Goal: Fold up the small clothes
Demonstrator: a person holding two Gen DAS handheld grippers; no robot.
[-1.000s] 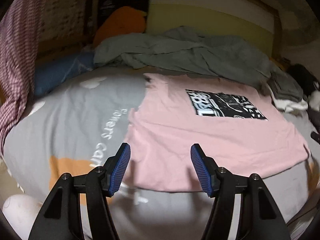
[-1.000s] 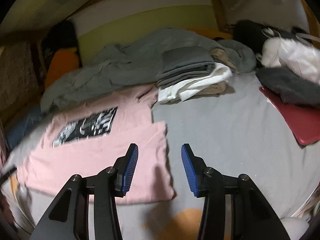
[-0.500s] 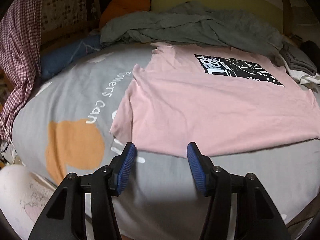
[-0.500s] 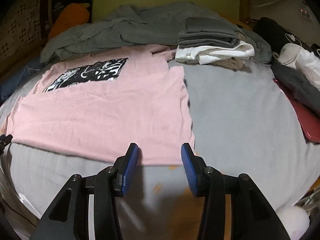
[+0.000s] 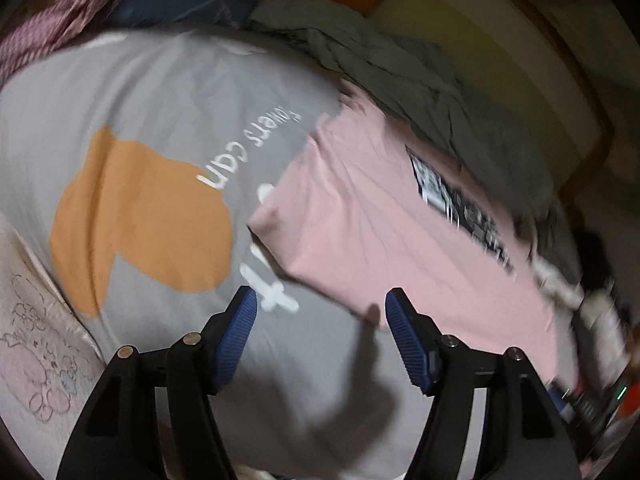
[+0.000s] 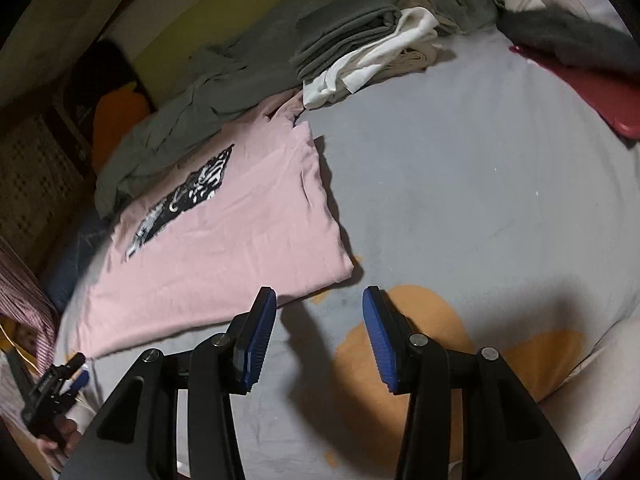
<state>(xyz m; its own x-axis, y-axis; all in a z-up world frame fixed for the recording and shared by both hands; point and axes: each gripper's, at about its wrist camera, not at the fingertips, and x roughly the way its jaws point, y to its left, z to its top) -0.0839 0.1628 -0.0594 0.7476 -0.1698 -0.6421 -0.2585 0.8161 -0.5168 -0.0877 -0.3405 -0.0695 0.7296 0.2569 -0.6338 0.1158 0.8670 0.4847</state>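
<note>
A: Left wrist view: left gripper (image 5: 320, 316) hangs just off the near hem of the pink tee (image 5: 384, 240). Its jaws have just been opening and nothing is between them. View is smeared, so detail is weak.

B: Right wrist view is sharper. Right gripper (image 6: 320, 312) is parted and empty too, just off the tee's (image 6: 224, 248) near right corner. Tee lies flat, print up, on the grey sheet (image 6: 460, 184).

A: Step looks like grabbing the two hem corners for a fold, I'd guess. To do it well, each gripper should come in low and straddle only the tee's edge. The sheet under it is soft and could get pinched along.

B: Agreed. Both corners should be caught evenly so the hem lifts straight, not skewed.

A: Materials: tee is thin knit cotton, limp, with faint creases. The black print (image 6: 180, 200) looks stiffer, a flat rectangle.

B: Sheet is smooth, with orange patches (image 5: 136, 216) and white lettering. Behind the tee is a rumpled grey blanket (image 6: 224, 92) and a folded stack (image 6: 360, 48), grey over white. Pads (image 6: 258, 344) are blue and ribbed, good on slippery cloth.
</note>
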